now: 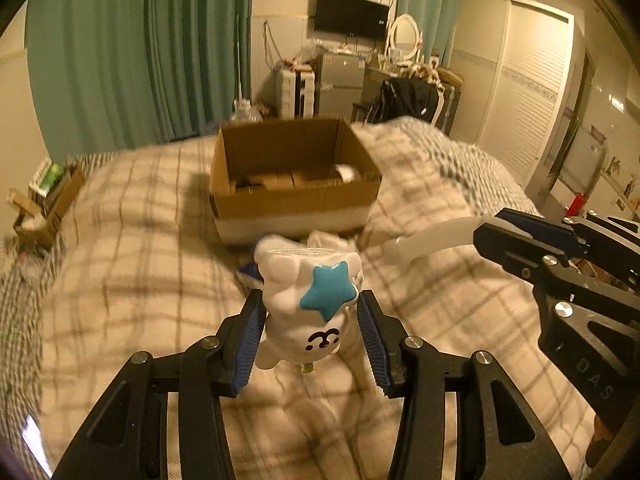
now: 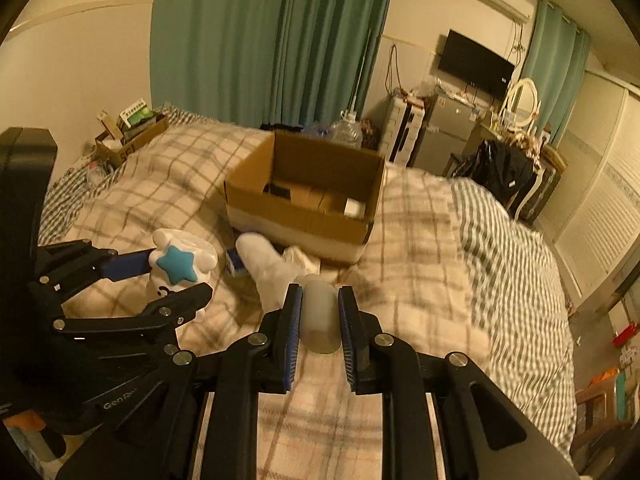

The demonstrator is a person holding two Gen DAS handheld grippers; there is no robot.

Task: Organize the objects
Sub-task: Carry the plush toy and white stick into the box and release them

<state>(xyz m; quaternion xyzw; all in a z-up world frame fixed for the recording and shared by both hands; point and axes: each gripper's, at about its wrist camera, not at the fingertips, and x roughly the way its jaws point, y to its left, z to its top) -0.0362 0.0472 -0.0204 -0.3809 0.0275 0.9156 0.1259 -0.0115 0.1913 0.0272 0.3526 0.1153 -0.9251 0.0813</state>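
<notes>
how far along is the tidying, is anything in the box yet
Partly done. The open cardboard box on the checked bedspread already holds a small white item and a dark one. In hand: the left gripper clamps a white figurine with a teal star, and the right gripper clamps a frosted translucent cup. Left on the bed: a white sock and a small blue-and-white packet.

Colours and patterns, bed scene

White figurine [image 1: 304, 312] bears a teal star and black face marks; translucent frosted cup [image 2: 320, 316]; brown cardboard box [image 1: 292, 176] at 12 o'clock, white band at base; cream bedspread [image 1: 132, 248] with grey-brown plaid; teal curtains [image 1: 140, 48]; gripper pads [image 1: 250, 344] blue.
</notes>
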